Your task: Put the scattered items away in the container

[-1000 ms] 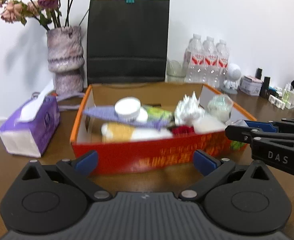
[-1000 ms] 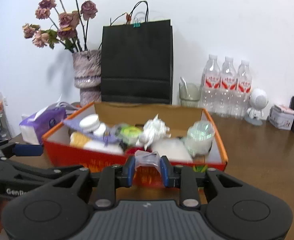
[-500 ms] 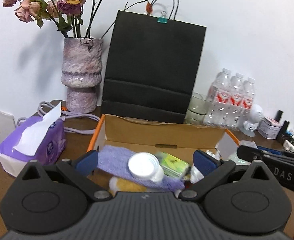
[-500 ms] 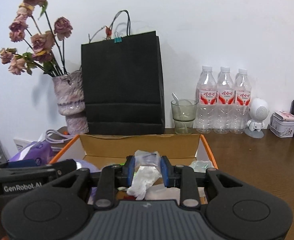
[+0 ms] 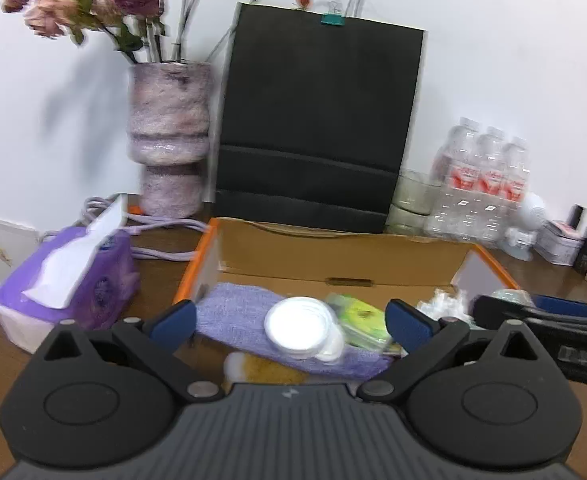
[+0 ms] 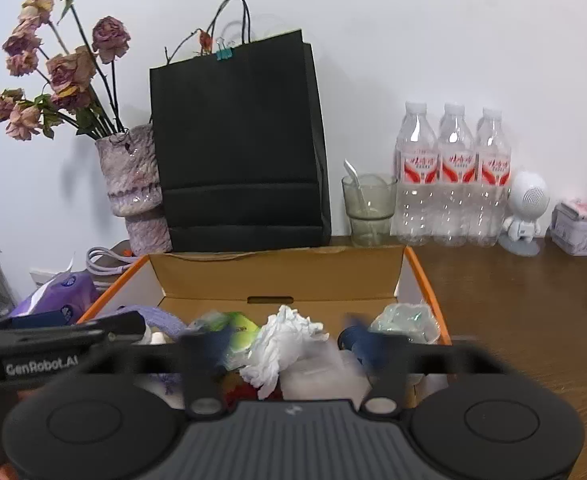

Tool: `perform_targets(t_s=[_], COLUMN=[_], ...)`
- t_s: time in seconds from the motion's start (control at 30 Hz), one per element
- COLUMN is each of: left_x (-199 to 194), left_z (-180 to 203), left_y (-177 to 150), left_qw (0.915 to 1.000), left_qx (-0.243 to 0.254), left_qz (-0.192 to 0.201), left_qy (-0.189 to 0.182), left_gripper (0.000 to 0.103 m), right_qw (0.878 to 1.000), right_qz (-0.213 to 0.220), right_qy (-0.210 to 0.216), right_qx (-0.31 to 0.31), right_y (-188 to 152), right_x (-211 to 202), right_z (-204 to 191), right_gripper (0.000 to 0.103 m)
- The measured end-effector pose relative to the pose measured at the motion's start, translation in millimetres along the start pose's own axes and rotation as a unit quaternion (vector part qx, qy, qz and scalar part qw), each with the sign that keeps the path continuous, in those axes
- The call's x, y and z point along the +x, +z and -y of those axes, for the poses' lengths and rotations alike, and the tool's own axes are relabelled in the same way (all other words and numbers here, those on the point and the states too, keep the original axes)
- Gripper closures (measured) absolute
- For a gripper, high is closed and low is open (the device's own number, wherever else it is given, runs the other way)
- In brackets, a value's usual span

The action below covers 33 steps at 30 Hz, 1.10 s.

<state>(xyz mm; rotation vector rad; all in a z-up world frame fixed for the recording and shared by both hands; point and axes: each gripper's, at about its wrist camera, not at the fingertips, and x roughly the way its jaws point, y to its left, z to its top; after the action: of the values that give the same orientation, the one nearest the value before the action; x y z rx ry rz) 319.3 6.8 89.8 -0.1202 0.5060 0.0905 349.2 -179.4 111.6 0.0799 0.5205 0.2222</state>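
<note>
So the orange-edged cardboard box sits on the brown table, right in front of both my grippers, and it's pretty full. From the right wrist cam I see a crumpled white tissue in the middle, a clear plastic cup at the right end and a green packet to the left. On the left cam there's a purple cloth with a white round lid lying on top of it. My right gripper hangs over the box and its jaws have just been opening; they're blurry, spread wide, nothing between the pads. My left gripper is spread wide too, empty, hovering over the cloth end. Outward from there: a purple tissue pack left of the box, a black paper bag right behind it, a vase of dried roses beside the bag, and a glass plus three water bottles off to the right.
</note>
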Motion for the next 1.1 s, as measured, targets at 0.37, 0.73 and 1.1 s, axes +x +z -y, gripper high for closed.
perform_targets(t_s=[0.37, 0.73, 1.1], left_x=[-4, -28, -81], left_z=[-4, -1, -6], left_y=[2, 3, -12], left_qw=[1.0, 0.9997, 0.999], left_qx=[-0.003, -0.001, 0.001], left_qz=[0.002, 0.019, 0.013], left_qy=[-0.006, -0.018, -0.043], left_gripper=[0.0, 0.0, 0.0], right_qw=[1.0, 1.0, 1.0], right_qz=[-0.009, -0.001, 0.011], right_qy=[0.003, 0.001, 0.001], right_qx=[0.016, -0.009, -0.029], right_y=[1, 4, -8], right_x=[-3, -19, -78], right_z=[6, -3, -13], right_gripper=[0.0, 0.0, 0.0])
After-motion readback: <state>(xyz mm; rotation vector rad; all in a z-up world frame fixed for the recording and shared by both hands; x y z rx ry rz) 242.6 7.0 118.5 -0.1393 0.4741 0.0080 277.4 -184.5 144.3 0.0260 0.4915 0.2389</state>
